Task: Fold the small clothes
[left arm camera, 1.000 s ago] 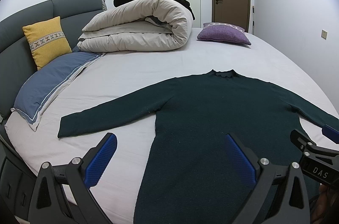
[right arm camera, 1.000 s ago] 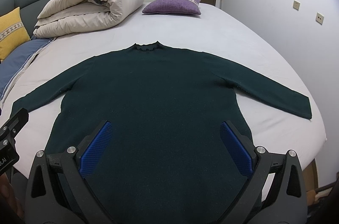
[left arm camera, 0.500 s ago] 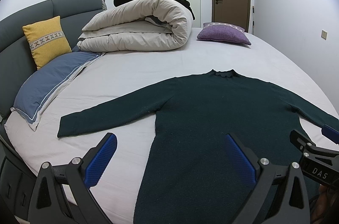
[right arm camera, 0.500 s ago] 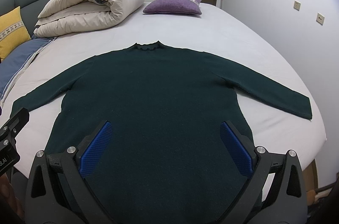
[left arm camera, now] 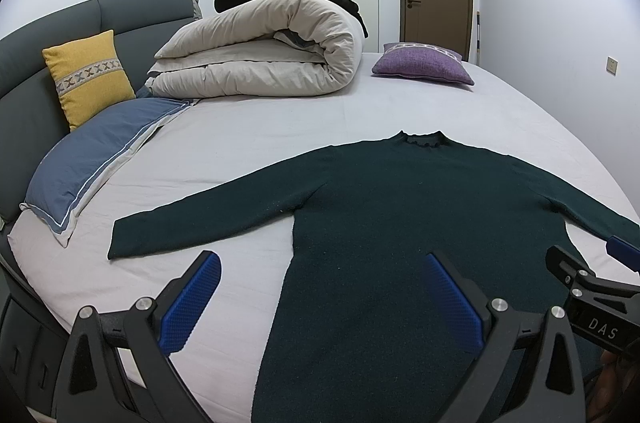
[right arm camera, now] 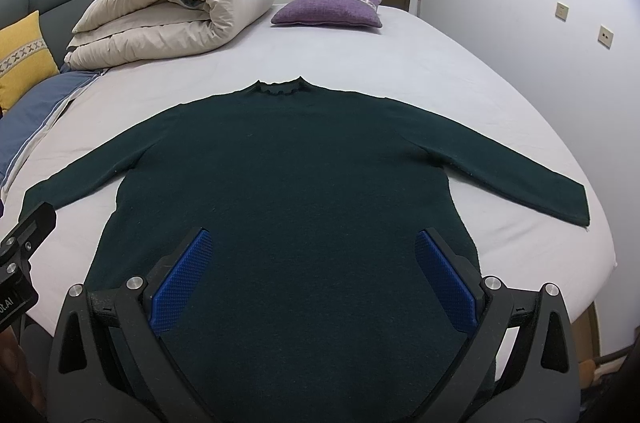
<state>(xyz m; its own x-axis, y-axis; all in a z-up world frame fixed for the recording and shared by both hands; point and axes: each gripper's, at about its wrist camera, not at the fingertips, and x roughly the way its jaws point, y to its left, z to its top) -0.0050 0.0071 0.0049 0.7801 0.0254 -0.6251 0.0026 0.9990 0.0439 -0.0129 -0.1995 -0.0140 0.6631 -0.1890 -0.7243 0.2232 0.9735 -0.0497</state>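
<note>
A dark green long-sleeved sweater (left arm camera: 400,207) (right arm camera: 296,159) lies flat on the bed, face up, collar away from me, both sleeves spread out sideways. My left gripper (left arm camera: 320,275) hovers open above the sweater's left side seam near the hem, nothing between its blue pads. My right gripper (right arm camera: 312,251) hovers open over the lower middle of the sweater's body, holding nothing. Each gripper shows at the edge of the other's view: the right one (left arm camera: 592,295) and the left one (right arm camera: 20,263).
The bed (left arm camera: 280,127) has a pale grey sheet. A rolled beige duvet (left arm camera: 260,51) with a black garment on top, a purple cushion (left arm camera: 420,67), a yellow cushion (left arm camera: 88,75) and a blue pillow (left arm camera: 92,159) lie toward the headboard. The bed's right edge (right arm camera: 600,247) drops off near the sleeve cuff.
</note>
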